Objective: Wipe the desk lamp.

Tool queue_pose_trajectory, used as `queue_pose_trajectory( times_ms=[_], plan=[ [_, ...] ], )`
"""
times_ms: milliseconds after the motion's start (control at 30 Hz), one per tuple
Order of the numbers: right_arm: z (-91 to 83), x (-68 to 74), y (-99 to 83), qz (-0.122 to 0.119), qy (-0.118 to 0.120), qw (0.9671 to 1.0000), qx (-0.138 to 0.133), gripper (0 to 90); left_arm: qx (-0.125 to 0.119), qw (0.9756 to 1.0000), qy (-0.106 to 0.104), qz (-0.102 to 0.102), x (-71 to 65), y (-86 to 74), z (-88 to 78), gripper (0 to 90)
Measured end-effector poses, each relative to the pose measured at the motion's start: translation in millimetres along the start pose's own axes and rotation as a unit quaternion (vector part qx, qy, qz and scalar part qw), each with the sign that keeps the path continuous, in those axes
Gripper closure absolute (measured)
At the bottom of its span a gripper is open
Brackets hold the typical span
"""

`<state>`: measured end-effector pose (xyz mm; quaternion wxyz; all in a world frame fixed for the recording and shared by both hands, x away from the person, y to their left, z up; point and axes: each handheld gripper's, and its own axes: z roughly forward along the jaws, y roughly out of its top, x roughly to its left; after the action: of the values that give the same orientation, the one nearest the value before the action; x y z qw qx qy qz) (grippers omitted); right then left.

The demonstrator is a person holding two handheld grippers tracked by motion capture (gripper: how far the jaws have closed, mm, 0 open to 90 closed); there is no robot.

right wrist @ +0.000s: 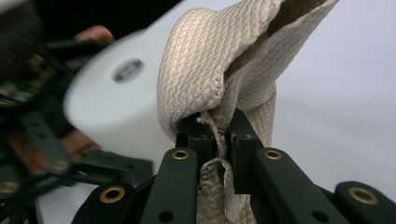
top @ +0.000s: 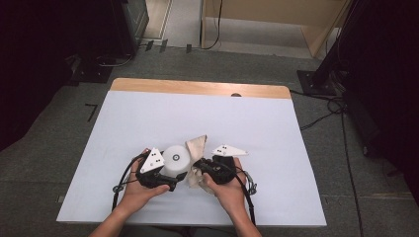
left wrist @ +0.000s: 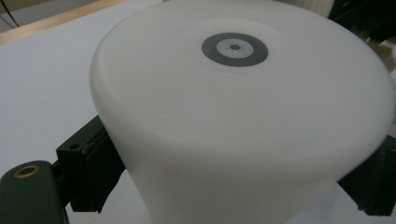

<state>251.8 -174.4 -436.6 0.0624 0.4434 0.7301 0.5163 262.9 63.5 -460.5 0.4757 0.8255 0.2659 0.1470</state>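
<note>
A white cup (top: 176, 159) stands upside down near the middle of the table's front edge, its flat base with a dark ring facing up. The left gripper (top: 174, 180) clamps it, one jaw on each side of the wall, as the left gripper view shows. Just beside the cup, on its right, a beige cloth (top: 196, 146) rises in a bunched fold; in the right gripper view it lies against the cup's side. The right gripper (top: 196, 168) pinches this cloth, its jaws nearly together with the woven fabric squeezed between them.

The table (top: 148, 118) is covered in white, with a wooden strip (top: 197, 88) bare along its far edge. Grey carpet (top: 64, 123) surrounds it. Beyond the far edge stand pale wooden furniture (top: 276, 19), dark stands (top: 316, 79) and loose cables (top: 326, 116) on the floor.
</note>
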Motion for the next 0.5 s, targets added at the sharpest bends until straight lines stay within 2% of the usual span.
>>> queue_pose_trajectory(
  times_ms=[100,200,367,500],
  plan=[
    [-7.1,4.3,5.3,-0.011,0.005,0.9999,-0.012,83.2,-0.002,1.0,0.0,-0.001,-0.2,-0.1,0.2,8.3],
    [-6.8,4.0,5.7,-0.013,0.006,0.9999,-0.01,83.2,-0.002,1.0,0.0,-0.001,-0.1,-0.2,0.2,8.3],
    [3.1,-2.9,-1.2,-0.004,0.002,0.9999,0.012,83.2,-0.002,1.0,0.0,-0.001,0.2,-0.5,0.3,8.3],
    [16.3,-10.9,-11.6,0.006,-0.006,0.9991,0.042,83.2,-0.002,1.0,0.0,-0.001,0.2,-0.5,0.3,8.3]
  ],
)
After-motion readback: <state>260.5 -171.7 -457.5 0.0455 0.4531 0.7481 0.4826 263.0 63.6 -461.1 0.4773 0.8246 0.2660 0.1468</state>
